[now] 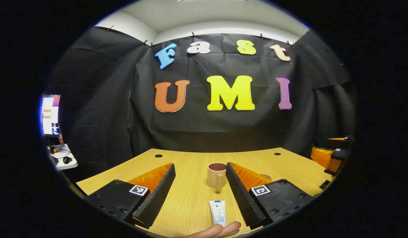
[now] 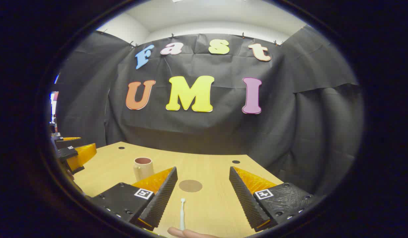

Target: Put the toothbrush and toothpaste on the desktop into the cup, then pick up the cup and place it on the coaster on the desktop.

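Observation:
A beige cup (image 1: 216,177) with a reddish inside stands upright mid-table, its handle turned toward me. In front of it a white toothpaste tube (image 1: 218,213) lies flat between the fingers of my left gripper (image 1: 200,166), which is open and holds nothing. In the right gripper view the cup (image 2: 143,168) stands to the left, and a round brown coaster (image 2: 190,185) lies on the wood straight ahead. A white toothbrush (image 2: 182,214) lies lengthwise just below the coaster, between the spread fingers of my open right gripper (image 2: 203,170). Neither gripper touches anything.
The wooden desktop (image 1: 190,158) has small cable holes near its far edge. A person's hand (image 1: 220,230) shows at the bottom edge, and again a hand (image 2: 187,233). A monitor (image 1: 50,115) and a small side table with a mouse (image 1: 65,160) stand far left.

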Tool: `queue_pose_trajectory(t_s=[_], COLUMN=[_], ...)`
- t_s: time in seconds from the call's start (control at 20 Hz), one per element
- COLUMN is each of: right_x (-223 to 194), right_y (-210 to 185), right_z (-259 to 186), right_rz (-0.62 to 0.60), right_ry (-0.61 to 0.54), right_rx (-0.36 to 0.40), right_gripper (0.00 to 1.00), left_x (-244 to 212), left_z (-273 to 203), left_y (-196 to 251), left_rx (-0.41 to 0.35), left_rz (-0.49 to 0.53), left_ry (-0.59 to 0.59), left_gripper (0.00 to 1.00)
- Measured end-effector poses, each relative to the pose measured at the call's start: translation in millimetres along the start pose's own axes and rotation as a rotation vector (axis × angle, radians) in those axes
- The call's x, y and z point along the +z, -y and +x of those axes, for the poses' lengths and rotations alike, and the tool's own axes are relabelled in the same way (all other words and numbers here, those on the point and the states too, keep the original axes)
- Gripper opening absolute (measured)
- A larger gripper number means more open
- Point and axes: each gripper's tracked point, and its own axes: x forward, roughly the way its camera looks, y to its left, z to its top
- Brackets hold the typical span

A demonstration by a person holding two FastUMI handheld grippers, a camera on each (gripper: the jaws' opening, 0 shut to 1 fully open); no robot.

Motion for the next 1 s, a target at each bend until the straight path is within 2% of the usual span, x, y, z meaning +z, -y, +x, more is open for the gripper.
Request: queue_pose_trajectory(t_s=[0.05, 0.1, 0.2, 0.25, 0.3, 1.0], right_x=[0.0, -0.8, 0.7, 2.4, 3.1, -6.6], right_y=[1.3, 4.3, 5.8, 6.2, 5.5, 8.6], right_z=[-1.6, -4.9, -7.1, -7.8, -7.9, -5.4], right_rz=[-0.001, -0.002, -0.007, -0.009, -0.013, -0.035], right_ry=[0.001, 0.006, 0.012, 0.017, 0.022, 0.005], right_rx=[-0.003, -0.005, -0.007, -0.007, -0.007, -0.012], right_gripper=[0.95, 0.95, 0.95, 0.96, 0.96, 0.95], left_x=[-0.1, 0.8, 3.2, 2.1, 1.5, -12.1], left_z=[-0.5, -1.0, -2.7, -1.7, -1.2, 5.6], left_y=[3.2, 4.5, 6.4, 7.2, 7.3, 6.2], left_rx=[-0.007, -0.008, -0.003, -0.001, 0.002, 0.019], left_rz=[0.003, 0.004, 0.006, 0.008, 0.011, -0.002], left_ry=[0.001, -0.001, 0.003, 0.002, 0.001, -0.033], left_gripper=[1.0, 0.97, 0.97, 0.87, 0.97, 0.97])
